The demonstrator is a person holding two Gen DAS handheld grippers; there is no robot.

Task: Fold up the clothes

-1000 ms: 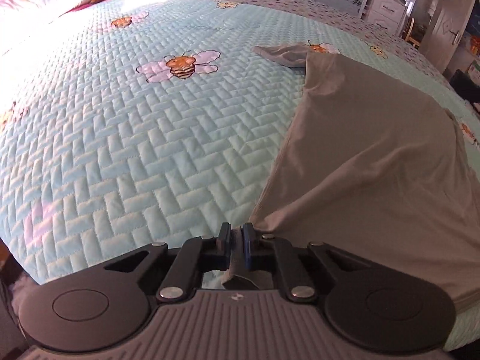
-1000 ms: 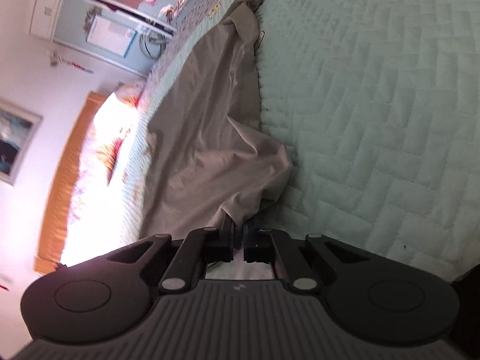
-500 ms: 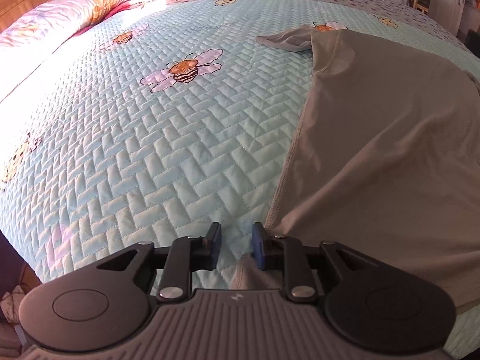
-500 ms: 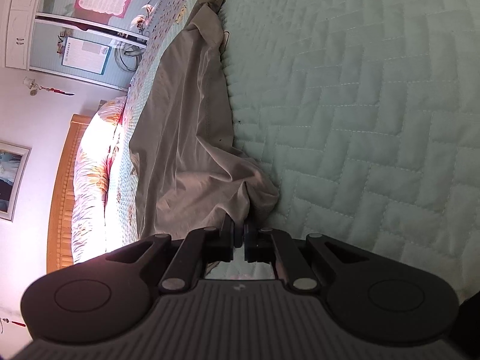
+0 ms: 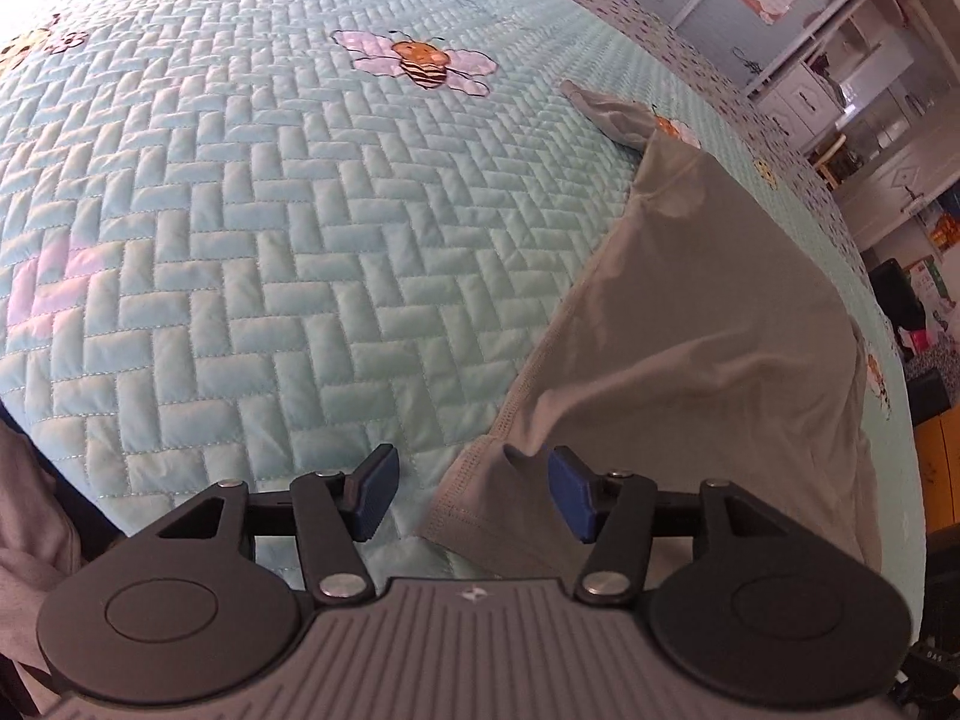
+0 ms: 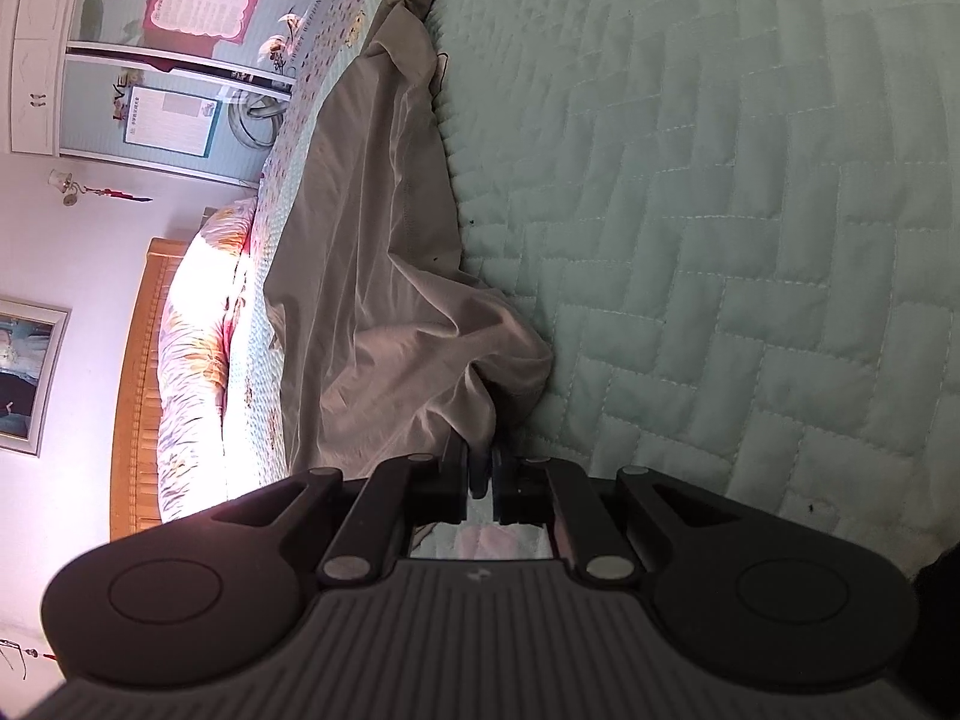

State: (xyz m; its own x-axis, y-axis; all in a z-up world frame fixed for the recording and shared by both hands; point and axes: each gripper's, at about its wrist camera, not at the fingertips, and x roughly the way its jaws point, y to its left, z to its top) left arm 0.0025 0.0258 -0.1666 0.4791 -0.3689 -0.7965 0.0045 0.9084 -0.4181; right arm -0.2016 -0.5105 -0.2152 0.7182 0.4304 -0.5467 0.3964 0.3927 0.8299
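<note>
Grey garment (image 5: 708, 312) lies spread on the quilted bed cover (image 5: 288, 228), running from the near edge toward the far side, with a sleeve or end piece poking out left at the far end (image 5: 612, 111). Stitched hem corner sits at the near edge, flat on the quilt.

Left tongs (image 5: 474, 495): have just been opening, now spread wide. The hem corner lies between them, closer to the right pad; neither pad presses on it. Corner looks released.

Right tongs (image 6: 483, 468): closed on a bunched fold of the same garment (image 6: 384, 276). Cloth rises in a gathered ridge from the quilt (image 6: 720, 210) into the pinch, so that corner is lifted while the left one is down.

Judgement: laying-out stage, one corner placed, the other not yet released.

Risks:
- Right tongs pulling while the left corner is free would drag the whole garment, since nothing pins it and the fabric looks thin and slippery.
- Bunch at the right pinch may drop as a crease instead of a flat edge if released without tension.
- Left pad near the hem could snag it on withdrawal and flip the corner.
- Near hem sits close to the bed edge and could slide off.

Beyond: bee print (image 5: 420, 60) on the cover, headboard (image 6: 141, 384) and cabinets further out.
</note>
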